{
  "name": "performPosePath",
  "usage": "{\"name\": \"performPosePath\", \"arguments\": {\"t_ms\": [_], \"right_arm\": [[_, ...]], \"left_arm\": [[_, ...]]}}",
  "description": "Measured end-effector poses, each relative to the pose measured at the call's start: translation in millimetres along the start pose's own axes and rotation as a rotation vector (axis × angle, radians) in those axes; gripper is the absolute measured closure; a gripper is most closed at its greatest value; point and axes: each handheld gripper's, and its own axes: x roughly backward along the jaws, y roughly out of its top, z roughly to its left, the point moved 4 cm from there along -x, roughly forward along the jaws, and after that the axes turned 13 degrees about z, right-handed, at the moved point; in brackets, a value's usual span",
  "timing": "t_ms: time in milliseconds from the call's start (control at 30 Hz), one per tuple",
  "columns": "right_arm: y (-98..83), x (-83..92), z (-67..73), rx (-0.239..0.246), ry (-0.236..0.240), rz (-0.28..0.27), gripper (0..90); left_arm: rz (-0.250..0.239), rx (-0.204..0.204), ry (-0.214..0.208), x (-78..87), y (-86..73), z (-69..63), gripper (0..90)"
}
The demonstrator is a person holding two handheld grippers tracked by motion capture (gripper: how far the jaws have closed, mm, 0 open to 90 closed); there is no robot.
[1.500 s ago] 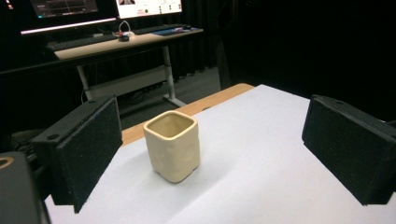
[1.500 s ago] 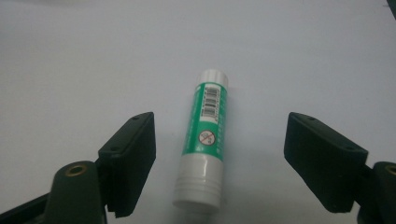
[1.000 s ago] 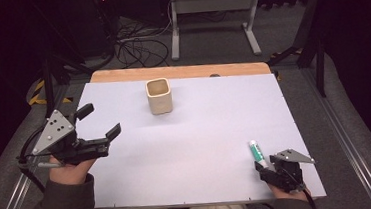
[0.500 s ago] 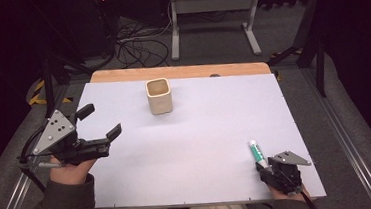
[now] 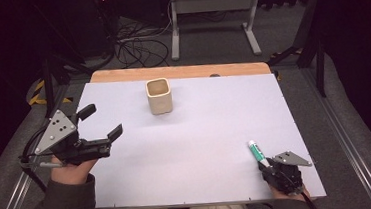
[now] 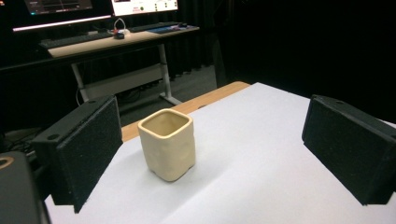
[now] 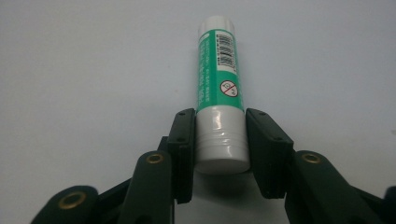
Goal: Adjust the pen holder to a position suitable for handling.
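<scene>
- Down at the near right corner of the bench [image 5: 197,148], the right tongs [image 5: 267,164] have just been closing and now clamp the glue stick [image 7: 219,93] by its white base, one pad on each side.
- The stick lies flat on the white sheet, its white cap pointing away from the tongs toward the far side of the bench.
- Its label is green with white print running lengthwise; the words are too small to read.
- A barcode sits on a white patch near the cap end of the label.
- A small round white sign with a red ring and slash sits near the base end; a "2" can be made out inside it.
- No brand name can be made out.
- The left tongs [image 5: 102,123] hover over the left edge of the bench with jaws wide apart and nothing between the pads.
- A cream cup [image 5: 159,96], squarish, upright and with no writing on it, stands near the far edge, well apart from both tongs and from the stick.
- In the left gripper view the cup [image 6: 167,142] shows between the two spread pads, farther off.
</scene>
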Motion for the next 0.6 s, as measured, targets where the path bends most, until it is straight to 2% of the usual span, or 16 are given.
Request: {"name": "performPosePath", "arguments": {"t_ms": [300, 600], "right_arm": [[5.7, 4.4, 4.0, 0.045, -0.015, -0.041, 65.3], [11.7, 10.6, 7.2, 0.065, -0.01, -0.098, 65.4]], "left_arm": [[0.0, -0.002, -0.001, 0.1, 0.1, -0.2, 5.7], [0.004, 0.004, -0.005, -0.7, -1.0, 0.1, 5.7]]}}
